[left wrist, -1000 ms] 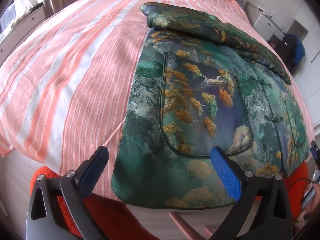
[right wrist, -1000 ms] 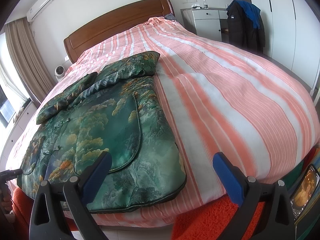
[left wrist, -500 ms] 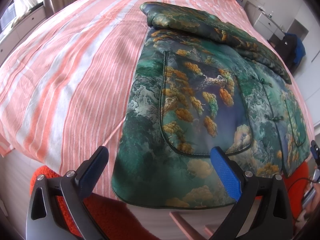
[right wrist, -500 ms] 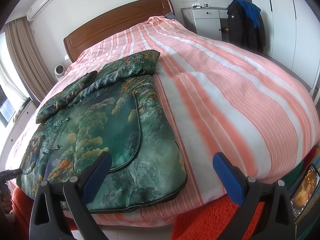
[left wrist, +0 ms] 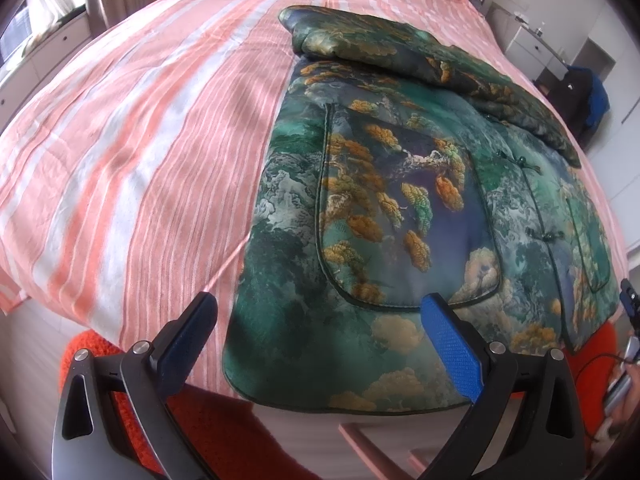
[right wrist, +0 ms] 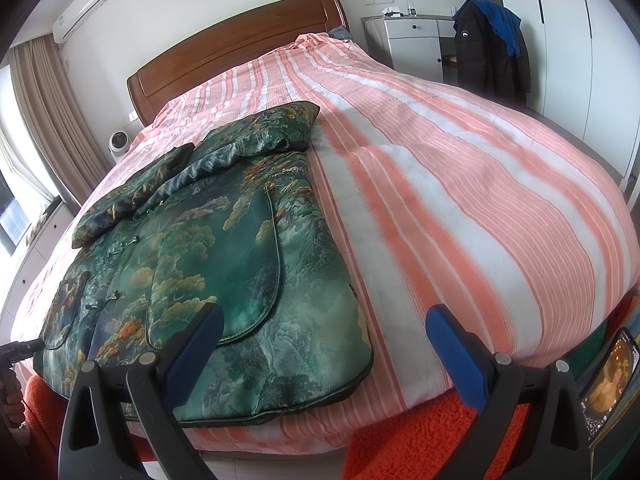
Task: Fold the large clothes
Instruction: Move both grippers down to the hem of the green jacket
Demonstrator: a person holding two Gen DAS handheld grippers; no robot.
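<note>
Both wrist views are taken low and close at the foot of the bed [left wrist: 132, 128], directed along it toward the headboard [right wrist: 240, 48], and the green jacket [left wrist: 392, 216] [right wrist: 224, 264] is shared from opposite sides.

The jacket [left wrist: 400, 216] is green brocade with orange-gold trees and pale clouds. The bedspread [right wrist: 460, 184] is striped salmon-pink and white. The rug [right wrist: 404, 432] is orange-red. Each tool has blue pads [left wrist: 452, 348].

Open left hand-held gripper [left wrist: 320, 336] hovers over green jacket [left wrist: 400, 220] hem.
</note>
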